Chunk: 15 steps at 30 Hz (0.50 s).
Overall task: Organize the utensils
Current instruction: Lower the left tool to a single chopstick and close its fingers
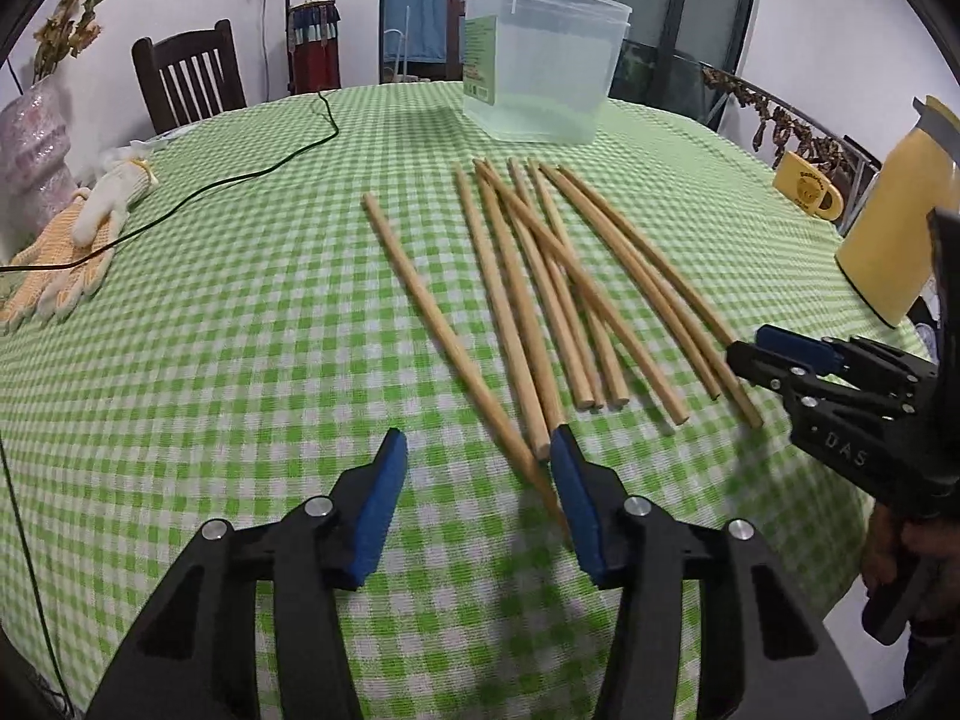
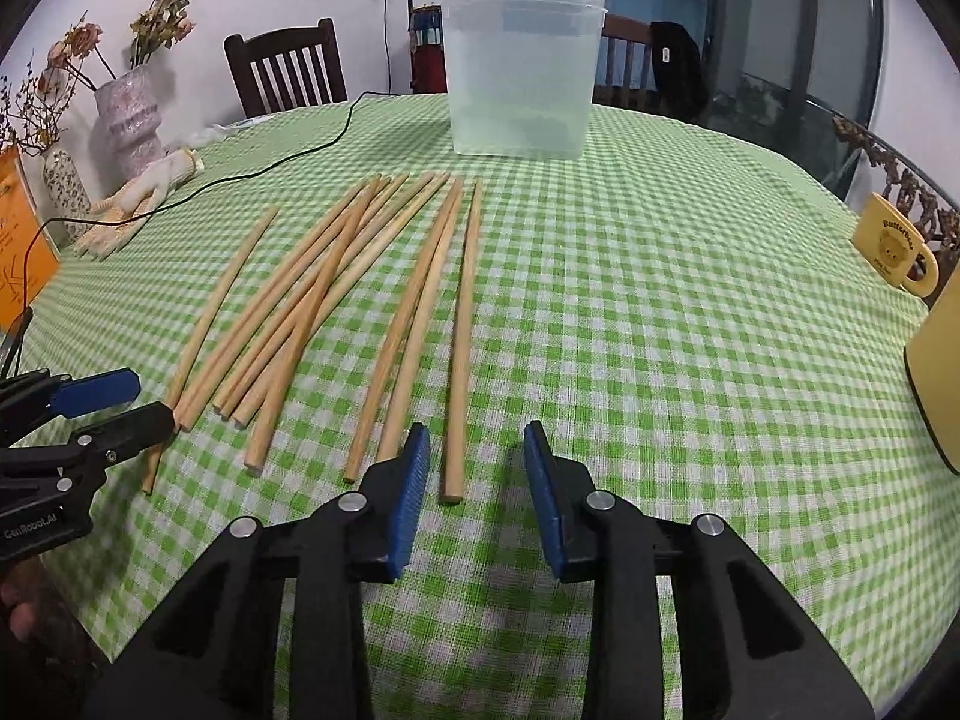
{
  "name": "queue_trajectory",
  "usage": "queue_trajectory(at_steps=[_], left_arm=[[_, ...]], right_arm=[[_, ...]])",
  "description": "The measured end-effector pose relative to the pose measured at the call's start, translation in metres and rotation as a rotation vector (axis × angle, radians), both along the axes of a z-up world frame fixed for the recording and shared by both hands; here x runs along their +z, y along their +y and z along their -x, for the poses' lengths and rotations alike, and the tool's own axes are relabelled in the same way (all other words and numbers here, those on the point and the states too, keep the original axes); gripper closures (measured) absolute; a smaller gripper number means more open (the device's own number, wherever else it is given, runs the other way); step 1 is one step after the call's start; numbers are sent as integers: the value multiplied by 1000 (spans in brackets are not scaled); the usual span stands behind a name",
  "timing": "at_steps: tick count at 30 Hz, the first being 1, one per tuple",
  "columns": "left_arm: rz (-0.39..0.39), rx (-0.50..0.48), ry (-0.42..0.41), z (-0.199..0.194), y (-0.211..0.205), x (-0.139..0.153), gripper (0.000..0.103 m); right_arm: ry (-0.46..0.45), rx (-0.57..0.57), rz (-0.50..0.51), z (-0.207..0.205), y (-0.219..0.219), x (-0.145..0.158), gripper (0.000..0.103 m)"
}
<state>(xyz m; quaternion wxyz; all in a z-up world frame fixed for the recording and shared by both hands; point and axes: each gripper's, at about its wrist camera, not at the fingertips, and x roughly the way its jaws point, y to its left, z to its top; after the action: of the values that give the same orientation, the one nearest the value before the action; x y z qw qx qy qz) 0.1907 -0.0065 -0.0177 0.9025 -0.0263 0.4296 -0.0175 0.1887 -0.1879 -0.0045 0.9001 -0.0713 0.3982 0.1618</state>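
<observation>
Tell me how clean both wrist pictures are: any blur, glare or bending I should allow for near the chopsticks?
Left wrist view: chopsticks sharp, cloth near the left gripper smeared, table edge bowed, corners black. Right wrist view: chopsticks sharp, slight smear near the right gripper, same bowing; plastic tub evenly lit, no harsh glare.

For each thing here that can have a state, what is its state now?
left gripper: jaws open, holding nothing
right gripper: jaws open, rightmost chopstick's end between them, not pressed
chopsticks: lying loose on the tablecloth, some crossing
plastic container: upright, no lid, no chopsticks inside
yellow mug: upright
gloves: lying flat
</observation>
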Motion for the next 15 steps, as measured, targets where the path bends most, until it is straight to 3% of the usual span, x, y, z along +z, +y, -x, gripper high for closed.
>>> queue_trajectory(at_steps=[10,15], left_arm=[[-73,43,21,26,18,2,62],[-12,47,26,33,26,5,65]], right_arm=[[-13,-19,-15,14,-12,-2,78],[-38,-29,-27,18,-11,-3,78]])
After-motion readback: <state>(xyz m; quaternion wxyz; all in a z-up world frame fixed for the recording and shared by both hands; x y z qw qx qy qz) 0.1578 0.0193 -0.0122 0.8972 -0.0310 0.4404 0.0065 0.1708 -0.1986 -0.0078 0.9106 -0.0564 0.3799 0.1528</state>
